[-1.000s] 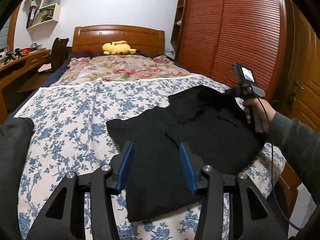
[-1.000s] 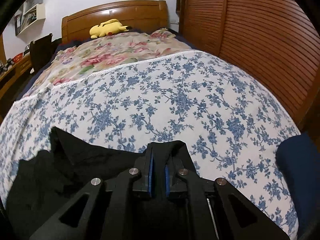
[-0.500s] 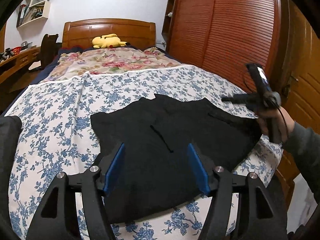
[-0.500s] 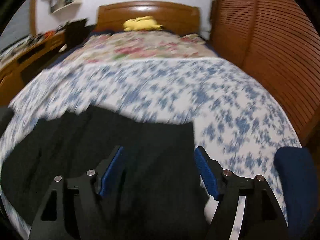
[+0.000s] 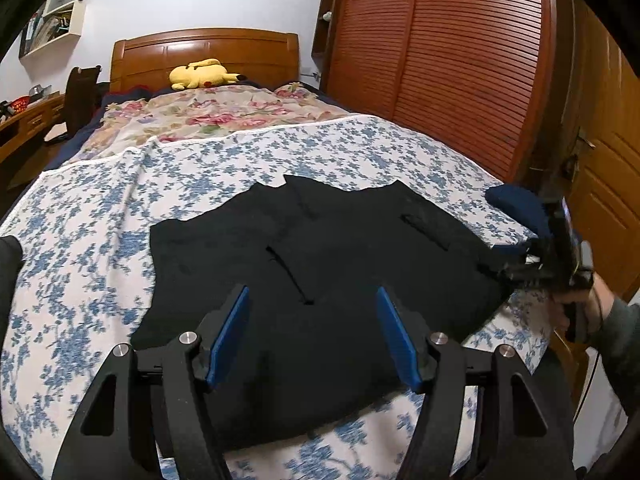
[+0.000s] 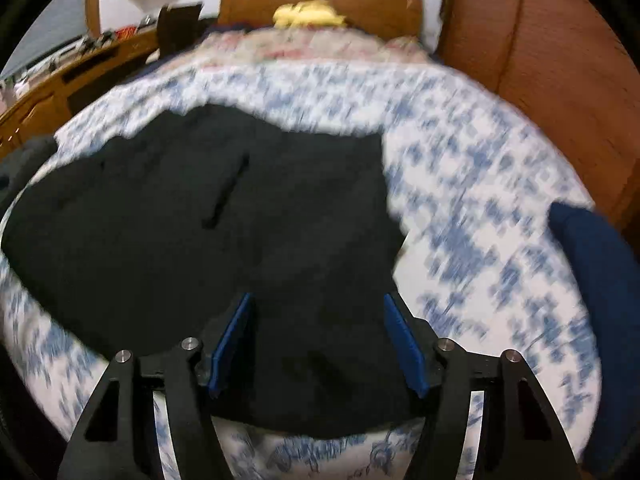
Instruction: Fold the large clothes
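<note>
A bedroom with a louvred wooden wardrobe (image 5: pixel 452 60) along one side and a bed (image 5: pixel 80 216) under a blue-flowered cover, its wooden headboard (image 5: pixel 208 50) carrying a yellow plush toy (image 5: pixel 200 74). The black garment (image 5: pixel 320 260) lies spread on the cover near the foot edge of the bed, reaching toward the wardrobe-side edge; a dark blue cushion (image 5: pixel 516 204) sits at that side edge just beyond it.

The left gripper (image 5: pixel 312 336) hovers over the garment's near part with its jaws released, nothing between the blue pads but cloth lying flat below. The right gripper (image 6: pixel 318 340) also stands released over the garment; its jaws have just been closing a little from wide open, and the wrist view, though blurred, shows no cloth pinched between them. From the left wrist view the right gripper is at the wardrobe-side edge, in a person's hand (image 5: pixel 580 304).

The garment looks soft, limp and light, lying in shallow wrinkles, so it will likely sag and drag on the cover rather than keep its shape. A pinch through one layer could slip or leave the lower layer behind. The best holds seem to be two corners of one edge, lifted together, one per gripper, so the fold falls square.
</note>
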### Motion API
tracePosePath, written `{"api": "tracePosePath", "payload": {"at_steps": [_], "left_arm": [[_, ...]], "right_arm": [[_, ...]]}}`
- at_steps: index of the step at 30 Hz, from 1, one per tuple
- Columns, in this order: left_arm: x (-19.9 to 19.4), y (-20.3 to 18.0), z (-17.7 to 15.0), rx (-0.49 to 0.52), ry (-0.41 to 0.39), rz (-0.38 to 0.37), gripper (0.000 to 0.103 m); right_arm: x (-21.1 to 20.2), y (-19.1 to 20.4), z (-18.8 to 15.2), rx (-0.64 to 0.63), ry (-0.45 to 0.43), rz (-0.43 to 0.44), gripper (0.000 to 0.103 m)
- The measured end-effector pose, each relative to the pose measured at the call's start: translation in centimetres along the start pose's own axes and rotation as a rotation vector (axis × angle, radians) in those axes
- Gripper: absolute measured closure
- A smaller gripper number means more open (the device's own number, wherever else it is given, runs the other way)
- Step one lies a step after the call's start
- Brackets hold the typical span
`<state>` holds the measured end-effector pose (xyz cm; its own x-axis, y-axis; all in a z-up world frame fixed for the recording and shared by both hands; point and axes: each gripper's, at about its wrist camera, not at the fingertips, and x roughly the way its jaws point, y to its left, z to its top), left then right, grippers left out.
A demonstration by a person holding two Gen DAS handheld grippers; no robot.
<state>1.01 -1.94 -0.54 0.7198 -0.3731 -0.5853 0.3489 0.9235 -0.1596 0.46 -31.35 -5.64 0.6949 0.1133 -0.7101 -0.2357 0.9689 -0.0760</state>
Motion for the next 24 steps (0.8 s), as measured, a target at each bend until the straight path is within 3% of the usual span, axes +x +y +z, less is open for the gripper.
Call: {"api": "tracePosePath", "payload": {"at_steps": [7,12,20,24], "left_arm": [[1.8,-2.3,0.0,-0.006,0.015,-0.040,0.037],[2.3,-3.5,0.1,0.014,0.018,-0.040,0.037],[2.3,-2.9,-0.2,0.001,0.026,-0.003,0.037],[2.3,-2.3,-0.2,-0.012,0.027,0.007,0.037]], "right_arm": [[-0.3,0.4,-0.2,-0.004,-0.023,-0.035,0.035],[-3.2,1.3,0.2,0.002,-0.120,-0.051,0.035],[-4.4,4.6,0.3,-0.042,-0.159,0.064,0.035],[-2.9,6.3,0.3,-0.062,-0.134,0.121,0.035]]}}
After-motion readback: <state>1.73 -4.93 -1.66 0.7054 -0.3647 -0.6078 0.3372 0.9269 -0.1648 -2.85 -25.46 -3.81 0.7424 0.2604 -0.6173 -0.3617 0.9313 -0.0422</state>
